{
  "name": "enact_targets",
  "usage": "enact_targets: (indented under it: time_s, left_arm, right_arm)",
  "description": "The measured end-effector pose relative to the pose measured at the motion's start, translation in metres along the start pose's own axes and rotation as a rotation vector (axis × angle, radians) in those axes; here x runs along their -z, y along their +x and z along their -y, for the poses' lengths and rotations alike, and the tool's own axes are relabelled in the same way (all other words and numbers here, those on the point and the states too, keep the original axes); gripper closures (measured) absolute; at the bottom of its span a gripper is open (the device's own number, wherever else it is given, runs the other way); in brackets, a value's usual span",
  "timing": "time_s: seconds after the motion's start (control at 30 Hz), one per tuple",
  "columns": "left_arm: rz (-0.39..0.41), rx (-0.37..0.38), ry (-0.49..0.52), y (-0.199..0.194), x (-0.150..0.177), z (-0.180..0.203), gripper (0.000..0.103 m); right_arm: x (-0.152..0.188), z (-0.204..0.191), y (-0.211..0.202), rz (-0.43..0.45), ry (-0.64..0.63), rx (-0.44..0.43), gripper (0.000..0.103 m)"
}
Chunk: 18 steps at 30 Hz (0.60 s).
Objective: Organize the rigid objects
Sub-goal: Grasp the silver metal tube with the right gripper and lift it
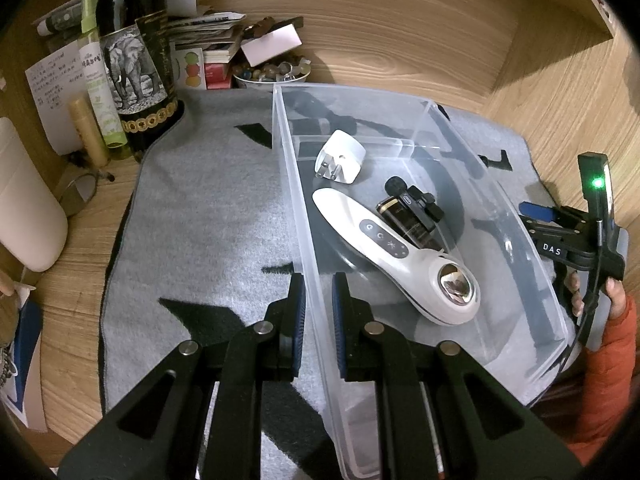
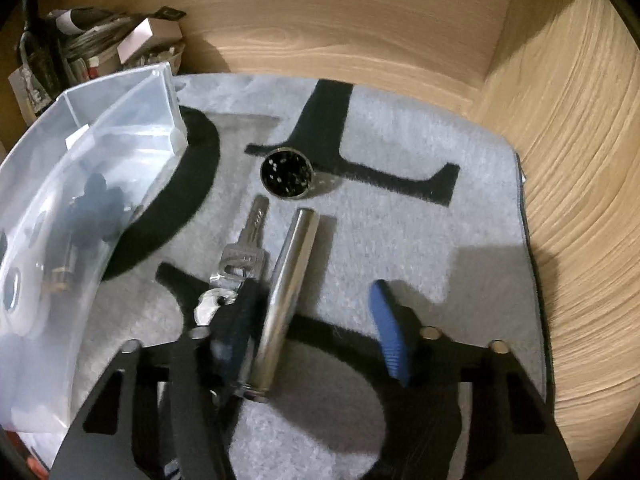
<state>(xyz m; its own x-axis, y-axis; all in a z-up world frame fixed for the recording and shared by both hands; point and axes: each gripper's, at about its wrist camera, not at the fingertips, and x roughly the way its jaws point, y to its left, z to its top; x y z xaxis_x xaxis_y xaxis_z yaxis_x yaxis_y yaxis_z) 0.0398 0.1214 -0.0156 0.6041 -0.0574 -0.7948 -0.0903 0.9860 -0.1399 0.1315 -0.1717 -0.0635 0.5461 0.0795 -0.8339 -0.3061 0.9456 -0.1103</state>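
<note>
Left gripper (image 1: 319, 322) narrowed astride the near wall of clear plastic bin (image 1: 556, 288); ahead inside, white massager (image 1: 394, 246), black vial (image 1: 412, 216), white plug adapter (image 1: 341, 157). Right gripper (image 2: 318, 322) spread wide over keys (image 2: 242, 260) and metal tube (image 2: 286, 292), round tin (image 2: 286, 174) beyond.

A home desk nook: wood-grain table (image 1: 400, 40) and walls, a wine bottle (image 1: 136, 60), stacked papers (image 1: 208, 28), a bead bowl (image 1: 272, 74).

The clear bin (image 2: 48, 208) blurs its contents; the left finger hides the keys' (image 2: 240, 256) lower part.
</note>
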Motion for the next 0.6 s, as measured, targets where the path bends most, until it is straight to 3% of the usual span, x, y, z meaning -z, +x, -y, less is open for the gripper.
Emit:
enact_targets:
  time_s: [0.03, 0.17, 0.2, 0.6]
  left_arm:
    - [0.0, 0.0, 0.0, 0.0, 0.0, 0.0, 0.091]
    - [-0.001, -0.001, 0.002, 0.0, 0.0, 0.0, 0.091]
    - [0.0, -0.001, 0.002, 0.0, 0.0, 0.0, 0.091]
    - [-0.002, -0.009, 0.007, -0.002, 0.003, -0.003, 0.091]
  right_arm:
    - [0.0, 0.001, 0.0, 0.003, 0.005, -0.006, 0.056]
    - [0.0, -0.001, -0.002, 0.015, 0.003, -0.017, 0.086]
    - [0.001, -0.003, -0.002, 0.017, -0.006, -0.019, 0.089]
    - [-0.005, 0.001, -0.04, 0.125, 0.017, -0.025, 0.089]
